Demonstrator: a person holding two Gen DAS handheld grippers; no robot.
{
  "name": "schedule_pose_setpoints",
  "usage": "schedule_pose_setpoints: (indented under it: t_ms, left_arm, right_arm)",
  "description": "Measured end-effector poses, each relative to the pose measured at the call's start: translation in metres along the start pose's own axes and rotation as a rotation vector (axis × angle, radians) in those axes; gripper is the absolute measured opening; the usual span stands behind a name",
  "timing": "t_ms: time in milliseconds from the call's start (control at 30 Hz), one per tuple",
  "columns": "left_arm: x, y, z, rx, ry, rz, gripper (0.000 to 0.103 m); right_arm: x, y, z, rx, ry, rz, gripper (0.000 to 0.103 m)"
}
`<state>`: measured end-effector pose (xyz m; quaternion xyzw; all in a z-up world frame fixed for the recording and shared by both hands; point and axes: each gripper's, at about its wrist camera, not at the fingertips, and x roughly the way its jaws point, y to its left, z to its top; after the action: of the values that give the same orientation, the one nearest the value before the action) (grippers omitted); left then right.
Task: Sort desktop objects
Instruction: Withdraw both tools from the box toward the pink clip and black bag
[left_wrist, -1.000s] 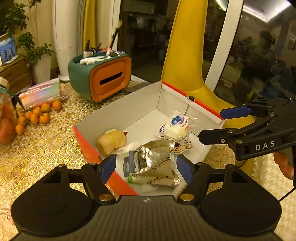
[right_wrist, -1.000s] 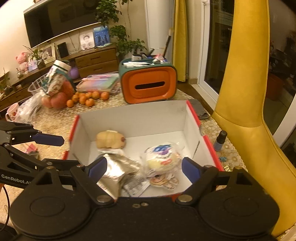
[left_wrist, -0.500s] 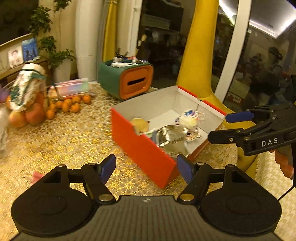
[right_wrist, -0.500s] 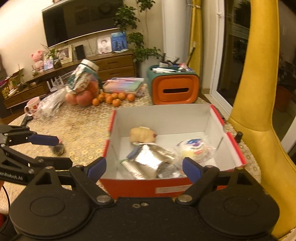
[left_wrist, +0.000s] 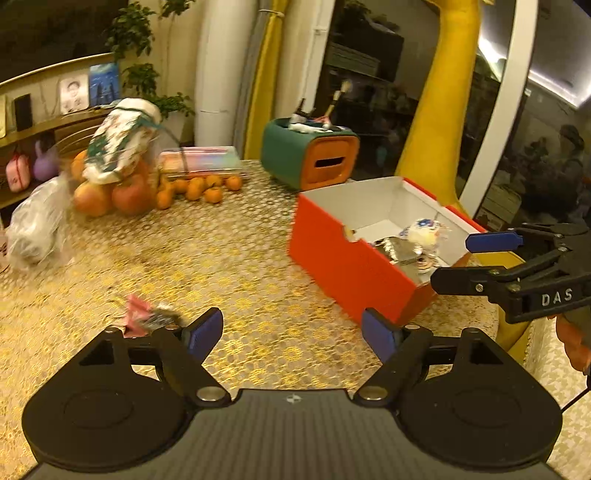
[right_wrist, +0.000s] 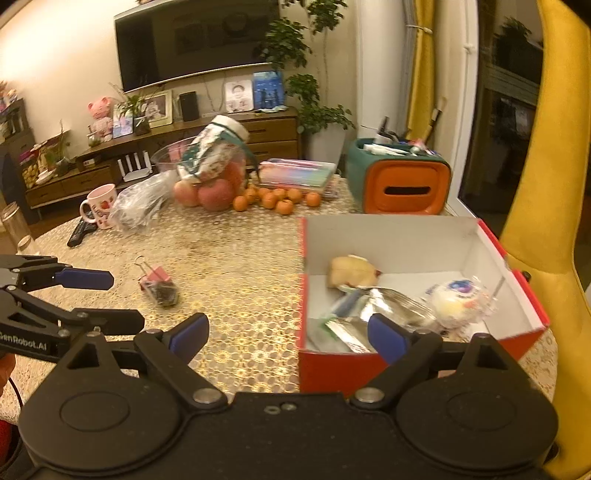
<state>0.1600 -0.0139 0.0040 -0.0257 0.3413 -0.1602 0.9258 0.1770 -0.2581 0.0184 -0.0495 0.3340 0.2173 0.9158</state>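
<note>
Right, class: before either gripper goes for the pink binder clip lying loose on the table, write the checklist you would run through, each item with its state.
1. Left gripper empty, jaws opening: ok.
2. Right gripper empty, jaws opening: ok.
3. Pink binder clip in view, outside the red box: ok.
4. Small dark item against the clip; whether attached: cannot tell.
5. Bare tablecloth between clip and box: ok.
6. Free floor space in the box beside the foil pouch: ok.

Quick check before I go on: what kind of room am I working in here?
Most likely a home living room: a wall-mounted TV over a wooden sideboard with framed photos, and fruit on the patterned tablecloth.
</note>
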Motion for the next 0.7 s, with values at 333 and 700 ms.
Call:
schedule_pose_setpoints:
  t_ms: [333, 700]
  left_arm:
    - [-0.008, 0.055, -0.009, -0.033, -0.042, 0.101, 0.085]
    - [0.02, 0.103, -0.019, -0.084, -0.017, 0.154, 0.103]
  right_arm:
    - [0.033, 0.054, 0.0, -0.033, -0.004, 0.053, 0.097]
    - [0.075, 0.101, -0.01, -0.1, -0.003, 0.147, 0.102]
